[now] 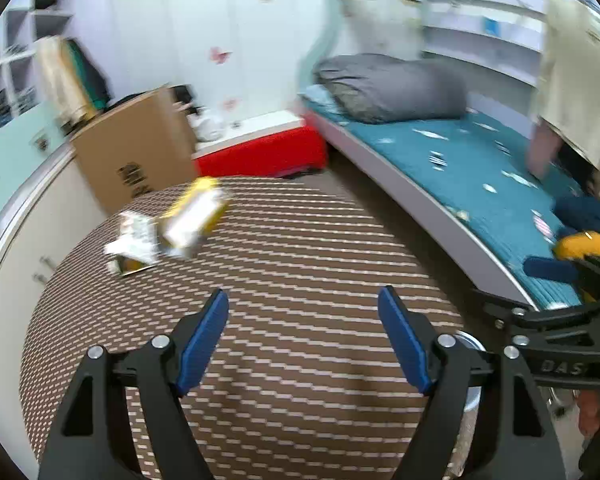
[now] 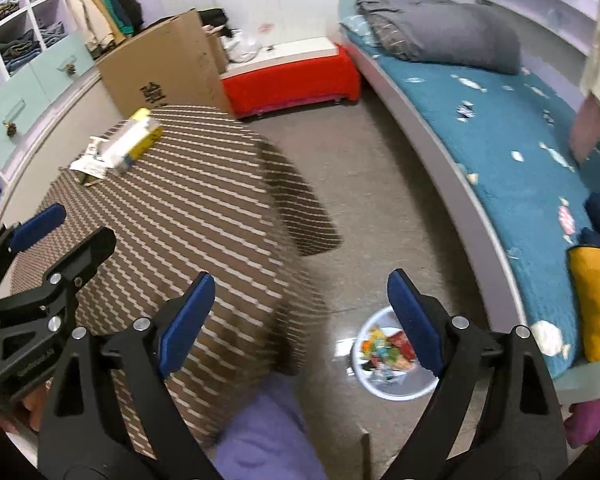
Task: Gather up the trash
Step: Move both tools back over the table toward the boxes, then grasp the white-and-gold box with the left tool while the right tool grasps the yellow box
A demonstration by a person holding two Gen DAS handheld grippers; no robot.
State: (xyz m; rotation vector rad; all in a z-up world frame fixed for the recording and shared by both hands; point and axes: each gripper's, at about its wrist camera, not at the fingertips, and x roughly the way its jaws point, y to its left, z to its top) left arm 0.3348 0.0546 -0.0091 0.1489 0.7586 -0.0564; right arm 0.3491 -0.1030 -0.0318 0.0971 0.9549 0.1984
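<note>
Both the left gripper [image 1: 303,340] and right gripper [image 2: 301,322] hang spread and empty. Remaining trash, a yellow carton [image 1: 194,216] and wrappers [image 1: 134,246], lies near the table's [image 1: 300,248] far left edge; the next move probably calls for reaching there.

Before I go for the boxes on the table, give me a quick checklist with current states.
1. Left gripper empty, jaws open: ok.
2. Right gripper empty, jaws open: ok.
3. Trash left on the table: yellow box and white wrapper lie at the far left corner: ok, both in view.
4. Path across the tablecloth to them free of other things: ok.
5. Bin on the floor beside the table, already holding wrappers, room left: ok.
6. Whether box and wrapper touch or overlap: cannot tell, blurred.
</note>
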